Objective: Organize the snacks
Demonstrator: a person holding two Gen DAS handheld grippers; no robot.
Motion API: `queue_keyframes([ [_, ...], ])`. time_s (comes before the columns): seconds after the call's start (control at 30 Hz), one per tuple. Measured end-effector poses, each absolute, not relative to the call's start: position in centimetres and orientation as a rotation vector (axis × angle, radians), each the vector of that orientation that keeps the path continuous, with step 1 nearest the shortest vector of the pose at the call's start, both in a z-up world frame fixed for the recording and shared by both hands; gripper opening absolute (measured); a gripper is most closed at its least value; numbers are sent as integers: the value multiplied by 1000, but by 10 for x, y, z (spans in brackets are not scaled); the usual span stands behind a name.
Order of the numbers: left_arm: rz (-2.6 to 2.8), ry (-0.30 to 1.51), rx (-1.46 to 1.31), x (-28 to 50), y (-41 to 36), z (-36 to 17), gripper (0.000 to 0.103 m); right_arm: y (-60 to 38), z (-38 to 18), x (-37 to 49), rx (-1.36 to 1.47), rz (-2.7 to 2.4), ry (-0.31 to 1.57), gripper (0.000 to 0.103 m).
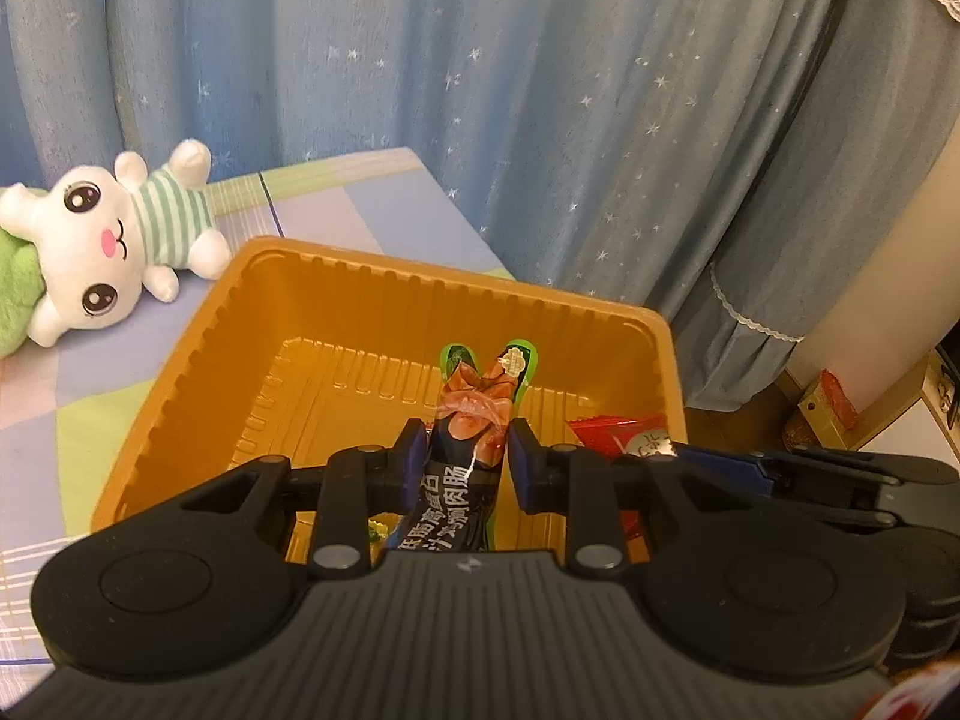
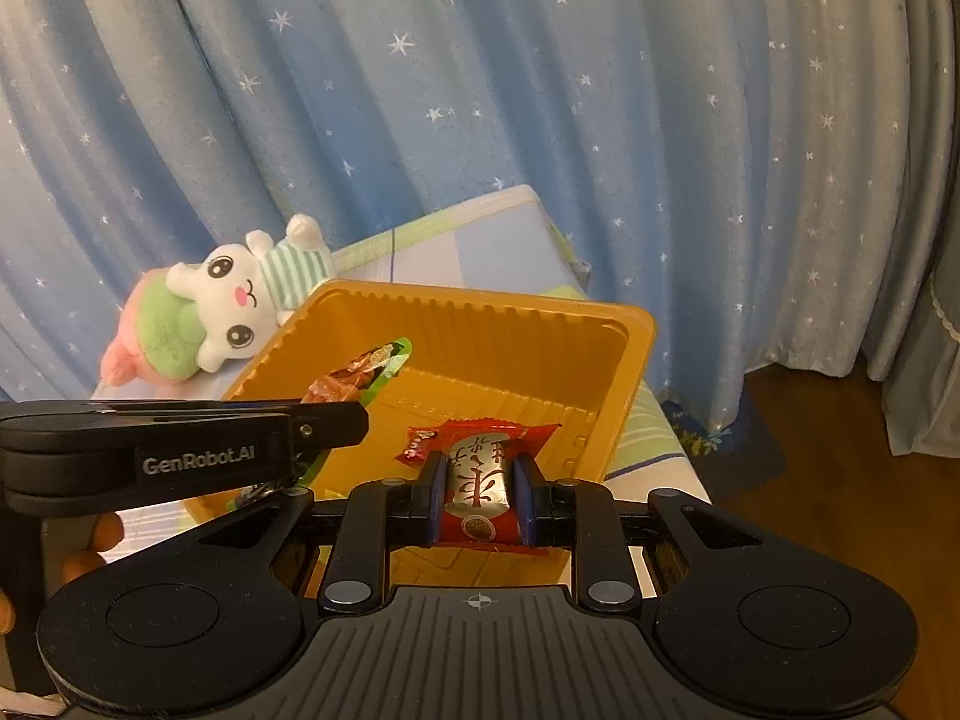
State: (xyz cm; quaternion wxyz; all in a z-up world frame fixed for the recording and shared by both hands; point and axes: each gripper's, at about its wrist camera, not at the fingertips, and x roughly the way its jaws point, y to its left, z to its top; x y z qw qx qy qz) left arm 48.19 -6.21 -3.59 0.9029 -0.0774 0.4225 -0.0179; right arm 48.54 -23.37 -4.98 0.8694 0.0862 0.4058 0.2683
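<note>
The sausage pack [image 1: 474, 420], dark with a green tip and pink meat printed on it, stands lengthwise between the pads of the left gripper [image 1: 468, 450], which is clamped on its middle; the green end sticks out forward past the fingertips and hangs over the inside of the tray [image 1: 180, 360]. The red snack packet [image 2: 480, 480], with a silver panel and red characters, sits crosswise between the pads of the right gripper [image 2: 478, 492], clenched at its middle, its crimped red ends spreading out on either side above the tray floor.

The tray is orange plastic with ribbed walls and a rolled rim. Both grippers are over its near half, the left one toward the tray's left wall and the right one toward its right wall. Most of the tray floor beyond the packs is bare up to the far wall. A bit of another wrapper shows at the tray's near edge under the left gripper.

The tray rests on a checked cloth [image 1: 336, 204]. A white plush toy [image 1: 114, 240] lies just beside the tray's far left corner. Behind the tray hangs a blue curtain [image 1: 540, 90] with stars, and wooden floor [image 2: 840, 420] lies off its right side.
</note>
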Motion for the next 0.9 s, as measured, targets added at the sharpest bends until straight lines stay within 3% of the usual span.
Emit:
queue_keyframes([
  [0.57, -7, 893, -203, 496, -54, -49, 28, -232, -53, 496, 199, 570, 854, 24],
  [0.63, -6, 887, -199, 495, -53, -45, 33, -233, -52, 496, 204, 569, 854, 24],
  [0.9, 11, 869, -186, 487, -48, -33, 35, -230, -49, 500, 215, 574, 858, 24],
])
